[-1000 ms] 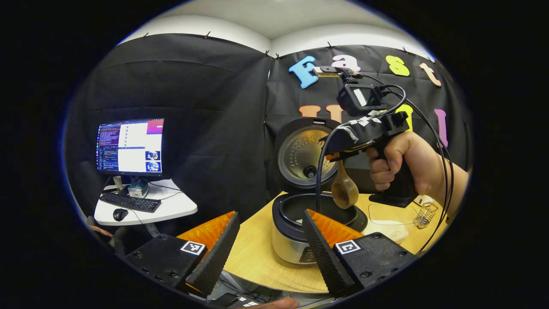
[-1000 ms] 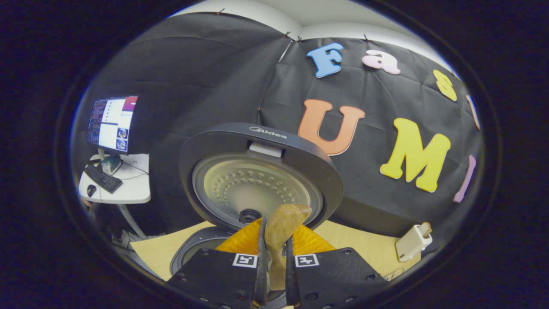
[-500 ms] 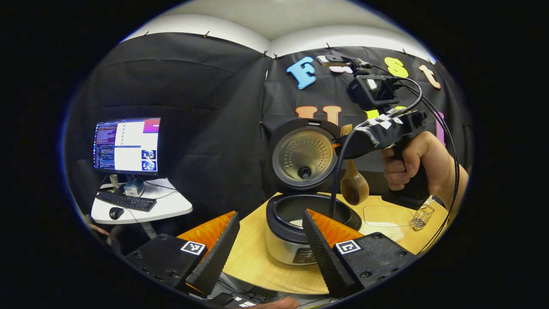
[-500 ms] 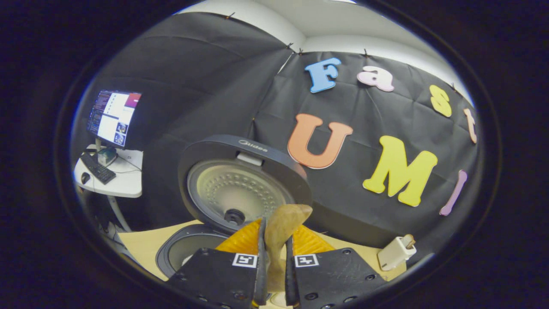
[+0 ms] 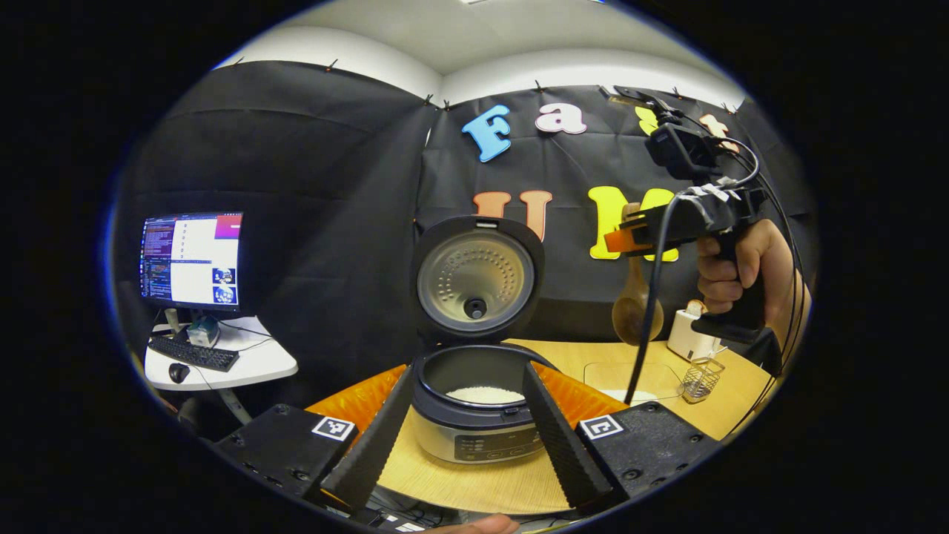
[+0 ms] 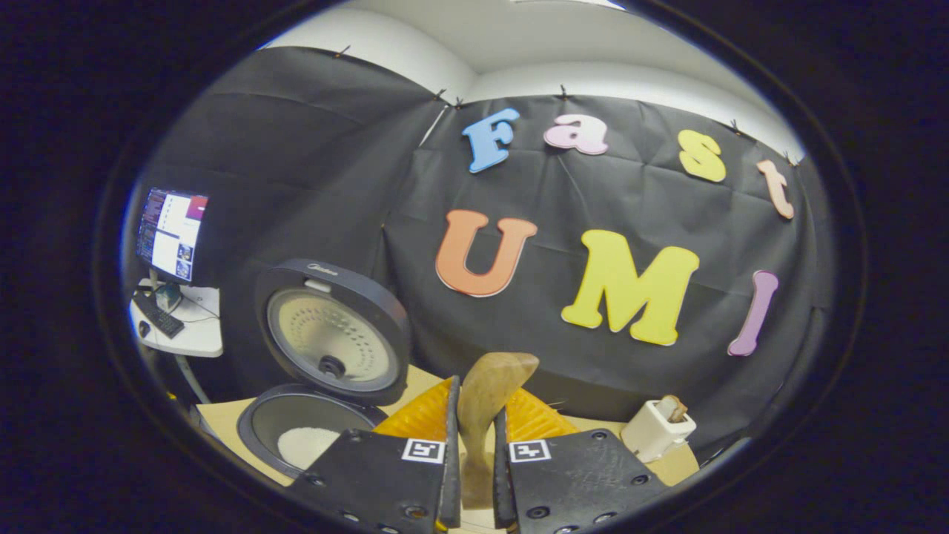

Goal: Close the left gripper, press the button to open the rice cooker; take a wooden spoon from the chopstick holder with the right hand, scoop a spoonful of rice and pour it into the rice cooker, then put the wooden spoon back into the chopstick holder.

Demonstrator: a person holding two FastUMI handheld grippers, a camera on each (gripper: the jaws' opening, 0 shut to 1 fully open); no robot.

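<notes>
Pale wood-grain tabletop (image 5: 460,478) carries one round rice cooker (image 5: 474,430) — lid raised, white rice (image 5: 485,394) inside. One smooth wooden spoon (image 6: 482,404) is clamped by the right gripper (image 6: 474,475); the ribbed left gripper (image 5: 463,434) is spread wide.

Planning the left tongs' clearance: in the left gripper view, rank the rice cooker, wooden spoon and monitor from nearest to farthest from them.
1. Rice cooker, just ahead, seen between the left tongs.
2. Wooden spoon, raised at right, in the right tongs.
3. Monitor, far left, beyond the table.

Black claw (image 6: 474,445), orange ribbed fingers (image 6: 415,423), square markers
</notes>
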